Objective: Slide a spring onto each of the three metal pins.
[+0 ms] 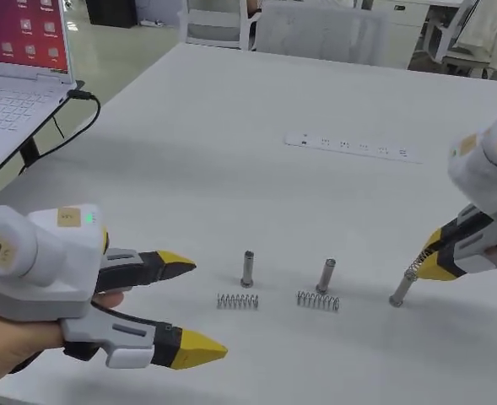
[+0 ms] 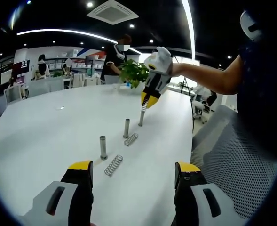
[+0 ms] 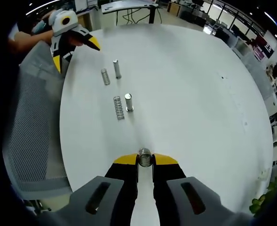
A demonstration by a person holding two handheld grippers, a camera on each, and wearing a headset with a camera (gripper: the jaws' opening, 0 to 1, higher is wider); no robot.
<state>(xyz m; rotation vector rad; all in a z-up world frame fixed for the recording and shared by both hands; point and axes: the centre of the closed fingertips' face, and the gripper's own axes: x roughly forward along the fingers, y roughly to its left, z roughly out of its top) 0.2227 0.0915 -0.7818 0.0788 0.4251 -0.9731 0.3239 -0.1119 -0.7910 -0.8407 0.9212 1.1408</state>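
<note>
Three short metal pins stand in a row on the white table: the left pin point(image 1: 247, 268), the middle pin point(image 1: 326, 275) and the right pin point(image 1: 400, 289). Two loose springs lie flat in front of them, one point(image 1: 237, 300) by the left pin and one point(image 1: 317, 300) by the middle pin. My right gripper point(image 1: 423, 258) is shut on a third spring point(image 3: 145, 158), whose lower end sits over the top of the right pin. My left gripper point(image 1: 189, 308) is open, left of the pins, with nothing between its yellow fingertips point(image 2: 81, 165).
A laptop point(image 1: 16, 67) with a black cable stands at the table's far left. A white power strip point(image 1: 351, 145) lies behind the pins. Grey chairs point(image 1: 320, 32) line the far edge. A mesh chair point(image 2: 232, 155) is by the table's near side.
</note>
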